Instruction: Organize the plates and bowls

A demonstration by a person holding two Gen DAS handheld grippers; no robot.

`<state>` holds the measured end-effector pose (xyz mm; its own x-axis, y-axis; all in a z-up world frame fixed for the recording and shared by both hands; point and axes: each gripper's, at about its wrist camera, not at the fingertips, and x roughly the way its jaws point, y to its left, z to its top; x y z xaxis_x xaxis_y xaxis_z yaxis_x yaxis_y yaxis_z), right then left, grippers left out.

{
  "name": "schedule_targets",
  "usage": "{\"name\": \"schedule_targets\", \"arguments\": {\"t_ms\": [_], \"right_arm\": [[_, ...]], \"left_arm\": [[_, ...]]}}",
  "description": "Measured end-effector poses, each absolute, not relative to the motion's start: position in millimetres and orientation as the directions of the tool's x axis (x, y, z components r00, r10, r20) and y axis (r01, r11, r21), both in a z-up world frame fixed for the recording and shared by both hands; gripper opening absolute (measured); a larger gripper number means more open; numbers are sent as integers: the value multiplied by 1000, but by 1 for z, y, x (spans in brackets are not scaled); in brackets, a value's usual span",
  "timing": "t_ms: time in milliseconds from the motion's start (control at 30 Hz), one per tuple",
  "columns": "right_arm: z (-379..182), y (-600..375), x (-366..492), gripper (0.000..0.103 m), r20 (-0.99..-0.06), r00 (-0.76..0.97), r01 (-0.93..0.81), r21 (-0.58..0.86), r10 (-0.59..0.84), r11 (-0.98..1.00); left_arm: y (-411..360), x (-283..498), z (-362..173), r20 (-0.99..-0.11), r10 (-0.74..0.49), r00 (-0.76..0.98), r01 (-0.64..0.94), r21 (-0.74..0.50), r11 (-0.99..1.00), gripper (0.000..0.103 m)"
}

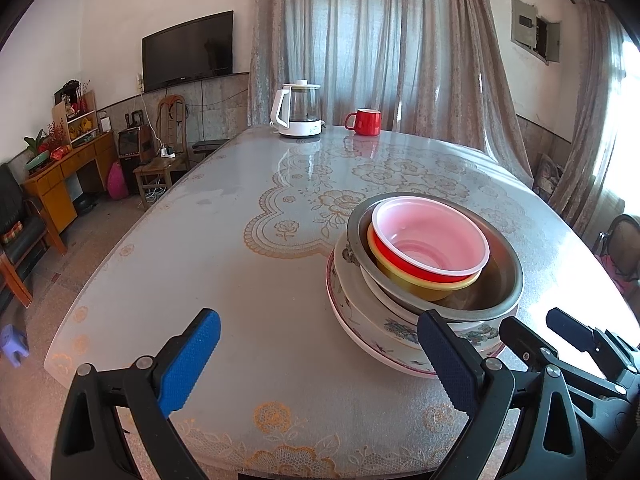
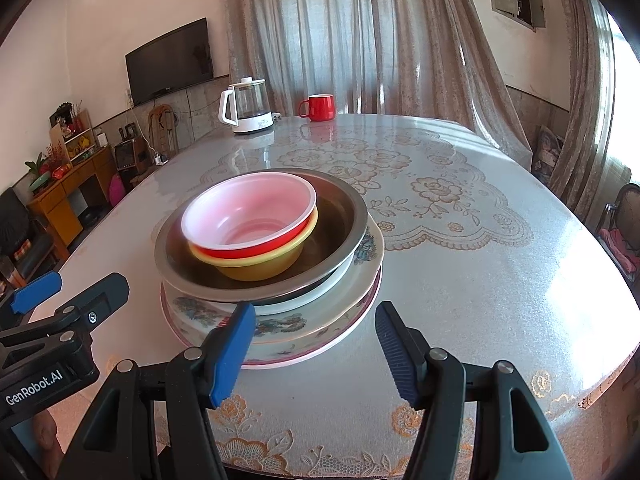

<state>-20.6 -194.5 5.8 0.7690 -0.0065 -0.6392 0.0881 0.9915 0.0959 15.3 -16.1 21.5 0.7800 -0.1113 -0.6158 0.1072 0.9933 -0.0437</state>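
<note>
Both tongs hovering apart at the near edge of the tabletop, stacked dishes just ahead.

Nearest, the left tongs (image 1: 320,364) are standing wide apart with nothing between the blue pads, and the right tongs (image 2: 316,354) are likewise gaping, gripping nothing, hanging over the lace-patterned tabletop (image 2: 480,280). Just beyond them the stack is sitting near the front edge: a pink-rimmed plate (image 2: 352,332) at the bottom, a floral bowl (image 2: 276,326) on it, a steel bowl (image 2: 344,216) nested inside that, then a yellow bowl (image 2: 260,268) carrying a red bowl (image 2: 248,216) with a pale inside. At the far edge a white kettle (image 1: 298,110) and a red mug (image 1: 366,122) are standing apart, before the curtains (image 1: 380,40).
</note>
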Motion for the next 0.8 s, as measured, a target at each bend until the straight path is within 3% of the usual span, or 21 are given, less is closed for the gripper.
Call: {"name": "schedule_targets", "arguments": {"t_ms": [800], "right_arm": [[6,-194,-21,63,-641,767,87,94,-6,992]], "left_arm": [[-17,17,21,-619,-131,775,126,-51,991,99]]}}
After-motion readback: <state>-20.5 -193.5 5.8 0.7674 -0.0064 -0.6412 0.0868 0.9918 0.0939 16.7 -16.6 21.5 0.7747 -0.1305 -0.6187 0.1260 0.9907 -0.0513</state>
